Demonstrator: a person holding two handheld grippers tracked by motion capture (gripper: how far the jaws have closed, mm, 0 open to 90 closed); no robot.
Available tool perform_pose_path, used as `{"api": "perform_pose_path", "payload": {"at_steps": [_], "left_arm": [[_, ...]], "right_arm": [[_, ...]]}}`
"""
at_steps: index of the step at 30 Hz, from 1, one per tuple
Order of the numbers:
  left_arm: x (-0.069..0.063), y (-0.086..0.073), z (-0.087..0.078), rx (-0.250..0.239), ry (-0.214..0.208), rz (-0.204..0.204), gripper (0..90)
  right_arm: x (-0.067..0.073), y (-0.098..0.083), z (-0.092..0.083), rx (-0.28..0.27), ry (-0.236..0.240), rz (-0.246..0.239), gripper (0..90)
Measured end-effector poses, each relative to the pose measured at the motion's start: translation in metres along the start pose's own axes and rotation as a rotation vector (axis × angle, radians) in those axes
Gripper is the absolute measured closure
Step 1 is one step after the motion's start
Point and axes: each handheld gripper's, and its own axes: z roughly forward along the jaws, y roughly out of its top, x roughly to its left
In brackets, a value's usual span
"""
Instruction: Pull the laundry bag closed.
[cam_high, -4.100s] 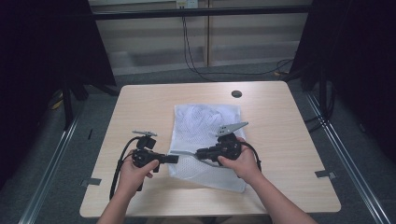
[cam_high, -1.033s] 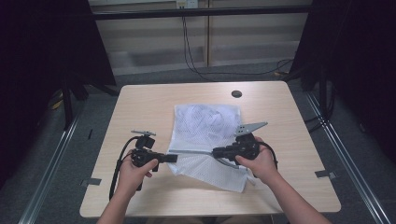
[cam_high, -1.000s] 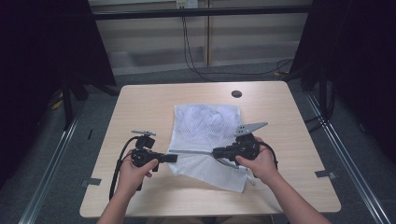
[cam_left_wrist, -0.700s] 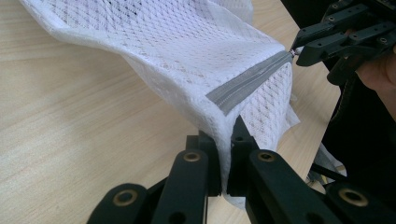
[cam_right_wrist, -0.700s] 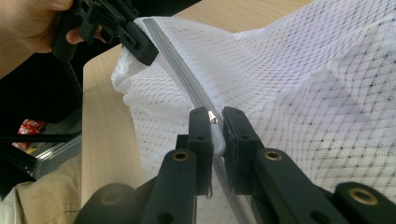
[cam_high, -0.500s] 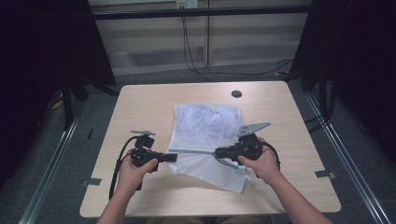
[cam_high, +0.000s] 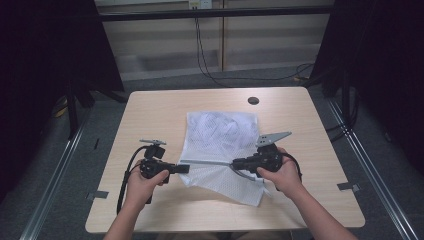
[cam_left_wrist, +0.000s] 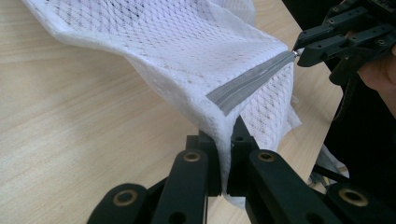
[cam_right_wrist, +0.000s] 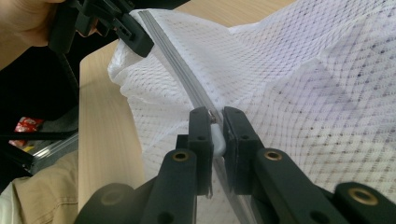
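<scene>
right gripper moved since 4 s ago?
Yes. The right gripper, shut on the zipper pull of the mesh laundry bag, has shifted toward the table's right edge.

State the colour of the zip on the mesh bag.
Grey, on the white bag; the zip shows best in the left gripper view.

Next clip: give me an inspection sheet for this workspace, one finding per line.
Surface: light wooden table, with a dark round grommet near the far edge.
Job's things: white mesh laundry bag, its grey zipper stretched taut between the grippers.
Clutter: nothing seen.
Grippers: left gripper shut on the bag's corner; right gripper shut on the white zipper pull.
Cables: black cable loops from the left gripper; wall cable hangs behind.
Surroundings: grey floor, dark curtains either side.
</scene>
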Motion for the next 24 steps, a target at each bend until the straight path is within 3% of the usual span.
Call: {"api": "perform_pose_path", "payload": {"at_steps": [24], "left_arm": [[-0.0005,-0.0005,-0.0002,-0.011,0.001,-0.009,88.2]], "right_arm": [[-0.0054,-0.0070,-0.0103,0.011,-0.019,-0.004,82.5]]}}
